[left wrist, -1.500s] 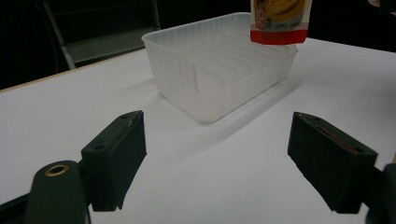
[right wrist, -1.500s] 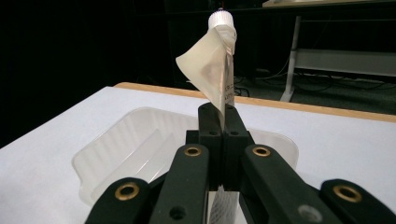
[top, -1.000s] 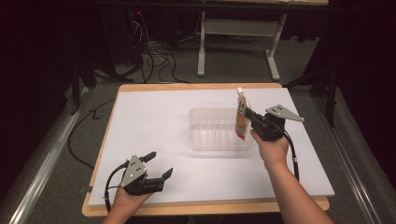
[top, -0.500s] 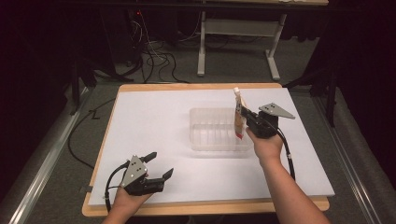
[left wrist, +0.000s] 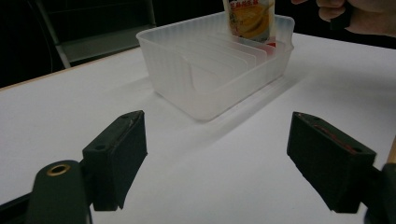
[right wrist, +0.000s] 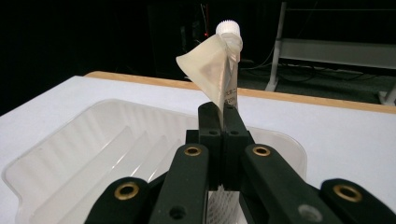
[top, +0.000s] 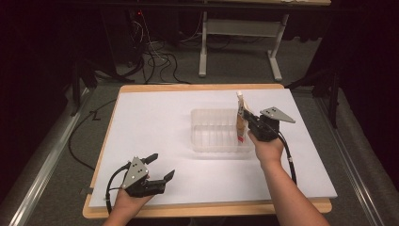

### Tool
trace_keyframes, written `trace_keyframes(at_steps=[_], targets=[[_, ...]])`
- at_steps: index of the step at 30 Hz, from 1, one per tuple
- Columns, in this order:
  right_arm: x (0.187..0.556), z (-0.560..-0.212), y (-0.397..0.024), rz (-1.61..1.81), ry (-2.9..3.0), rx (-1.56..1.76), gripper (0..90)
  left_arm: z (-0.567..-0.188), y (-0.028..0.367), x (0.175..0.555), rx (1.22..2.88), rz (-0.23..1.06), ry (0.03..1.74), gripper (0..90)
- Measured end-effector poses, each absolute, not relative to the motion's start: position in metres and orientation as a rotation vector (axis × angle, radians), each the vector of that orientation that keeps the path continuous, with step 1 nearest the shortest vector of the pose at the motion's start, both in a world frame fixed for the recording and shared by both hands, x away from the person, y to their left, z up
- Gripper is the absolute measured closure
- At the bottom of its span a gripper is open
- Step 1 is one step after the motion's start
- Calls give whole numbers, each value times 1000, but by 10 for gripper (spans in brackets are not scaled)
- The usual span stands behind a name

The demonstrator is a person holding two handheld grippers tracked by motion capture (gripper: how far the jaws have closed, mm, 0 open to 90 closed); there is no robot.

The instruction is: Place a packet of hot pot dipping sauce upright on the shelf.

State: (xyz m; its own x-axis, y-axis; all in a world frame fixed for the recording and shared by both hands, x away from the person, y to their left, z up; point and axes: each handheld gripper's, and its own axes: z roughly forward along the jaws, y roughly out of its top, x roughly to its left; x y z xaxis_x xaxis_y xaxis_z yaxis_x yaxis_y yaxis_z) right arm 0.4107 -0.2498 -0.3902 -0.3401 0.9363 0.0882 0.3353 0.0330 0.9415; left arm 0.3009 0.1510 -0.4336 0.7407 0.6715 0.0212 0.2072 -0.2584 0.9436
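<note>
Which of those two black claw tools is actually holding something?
The right gripper, over the clear plastic slotted bin: its jaws are shut on an upright white-capped pouch. The left gripper rests open on the white table.

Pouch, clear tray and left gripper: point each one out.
pouch [right wrist: 215, 77], right gripper view, on its folded upper body below the white cap.
clear tray [left wrist: 196, 95], left gripper view, on its near side wall.
left gripper [top: 160, 166], high view, midway between its open fingertips.
</note>
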Motion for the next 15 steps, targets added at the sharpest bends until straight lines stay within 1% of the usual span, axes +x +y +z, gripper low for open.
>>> trace_keyframes(at_steps=[15], targets=[[405, -407, -250, 1279, 1739, 1289, 900, -434, 150, 301, 1818, 514, 684, 205]])
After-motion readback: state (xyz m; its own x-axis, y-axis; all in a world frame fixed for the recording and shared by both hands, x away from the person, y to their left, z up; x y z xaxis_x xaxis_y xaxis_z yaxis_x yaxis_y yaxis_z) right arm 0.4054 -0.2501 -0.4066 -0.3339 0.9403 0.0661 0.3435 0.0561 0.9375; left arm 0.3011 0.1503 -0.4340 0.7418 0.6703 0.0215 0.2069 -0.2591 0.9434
